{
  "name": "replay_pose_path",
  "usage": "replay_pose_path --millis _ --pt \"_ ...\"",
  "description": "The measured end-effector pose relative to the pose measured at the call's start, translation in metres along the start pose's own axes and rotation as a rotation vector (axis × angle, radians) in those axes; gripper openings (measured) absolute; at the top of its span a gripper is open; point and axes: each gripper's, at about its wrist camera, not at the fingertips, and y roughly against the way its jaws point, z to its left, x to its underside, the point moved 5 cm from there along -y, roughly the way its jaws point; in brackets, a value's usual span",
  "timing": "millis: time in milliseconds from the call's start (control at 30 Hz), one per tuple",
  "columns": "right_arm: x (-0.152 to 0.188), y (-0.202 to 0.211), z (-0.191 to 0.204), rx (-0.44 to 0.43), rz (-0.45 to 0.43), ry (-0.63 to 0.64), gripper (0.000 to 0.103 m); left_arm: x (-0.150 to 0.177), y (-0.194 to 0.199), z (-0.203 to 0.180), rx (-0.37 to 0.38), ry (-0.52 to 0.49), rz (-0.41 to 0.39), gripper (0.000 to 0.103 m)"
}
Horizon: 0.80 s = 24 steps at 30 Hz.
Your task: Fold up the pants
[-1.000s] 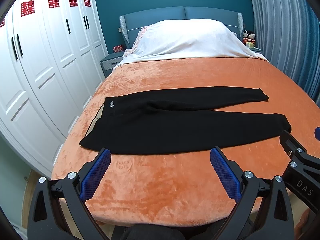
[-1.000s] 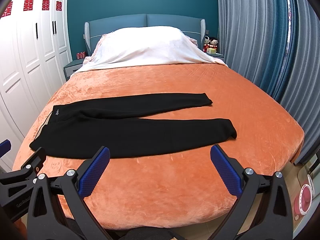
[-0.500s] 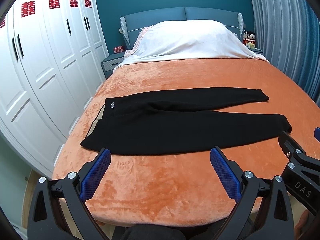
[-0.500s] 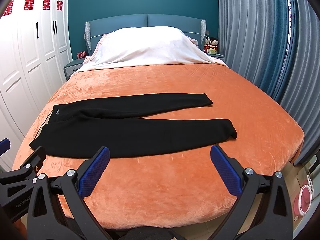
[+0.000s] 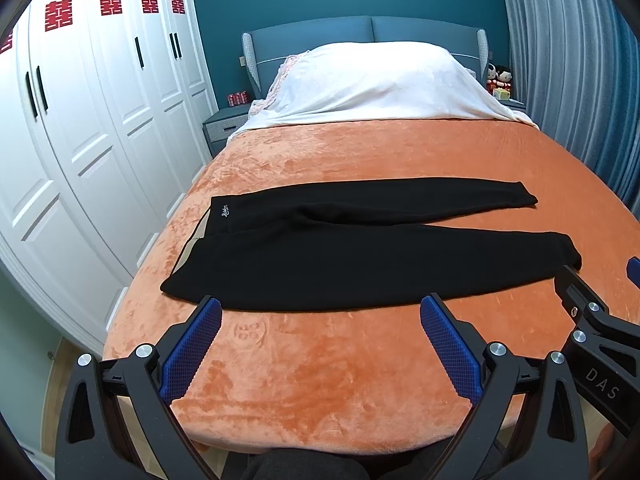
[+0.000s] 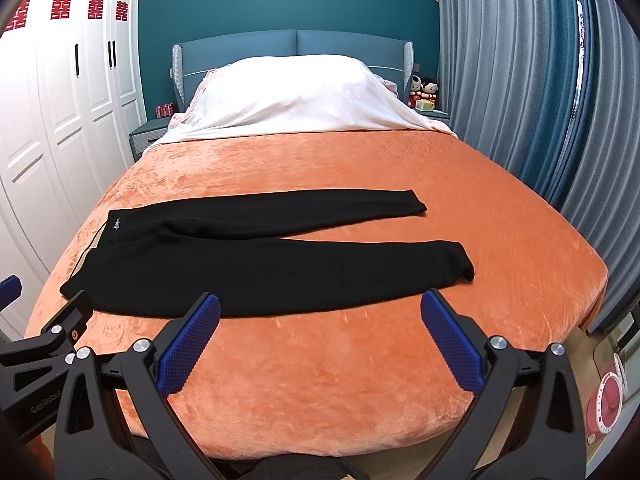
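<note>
1. A pair of black pants [image 5: 360,256] lies flat and unfolded across an orange blanket [image 5: 340,380] covering a bed [image 6: 400,168]. The waistband is toward 9 o'clock, and the two legs run toward 3 o'clock, splitting slightly apart at the cuffs.
2. The left gripper [image 5: 320,320] hovers at 6 o'clock in its own view, above the near part of the blanket, just short of the pants' near edge. Its jaws are spread wide, holding nothing.
3. The right gripper [image 6: 320,316] hovers likewise at 6 o'clock in its own view, its jaws also spread wide and empty. Its blue pads [image 6: 188,344] sit just short of the near pant leg.
4. A white cover [image 5: 372,80] drapes the pillows at 12 o'clock, against a blue headboard [image 5: 320,32].
5. White wardrobe doors [image 5: 100,100] bearing red paper characters stand at 9 to 10 o'clock.
6. Grey-blue curtains [image 6: 520,80] hang at 2 to 3 o'clock.
</note>
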Motion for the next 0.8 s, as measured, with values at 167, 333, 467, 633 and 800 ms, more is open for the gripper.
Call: replay_pose_path --millis 167,333,467,633,800 --pt "-0.001 0.001 0.002 0.001 -0.004 0.007 0.098 0.0 0.0 0.0 0.001 0.001 -0.001 0.098" --pt "-0.001 0.0 0.003 0.002 -0.002 0.015 0.098 0.0 0.0 0.0 -0.001 0.001 0.0 0.098" --pt "0.001 -0.006 0.007 0.004 0.01 0.019 0.098 -0.002 -0.003 0.003 0.001 0.014 -0.002 0.098" --pt "0.002 -0.023 0.008 0.008 0.039 0.016 0.098 -0.006 -0.017 0.008 -0.007 0.021 -0.001 0.098" --pt "0.0 -0.033 0.011 0.009 0.049 0.016 0.098 -0.006 -0.029 0.006 -0.01 0.013 0.007 0.098"
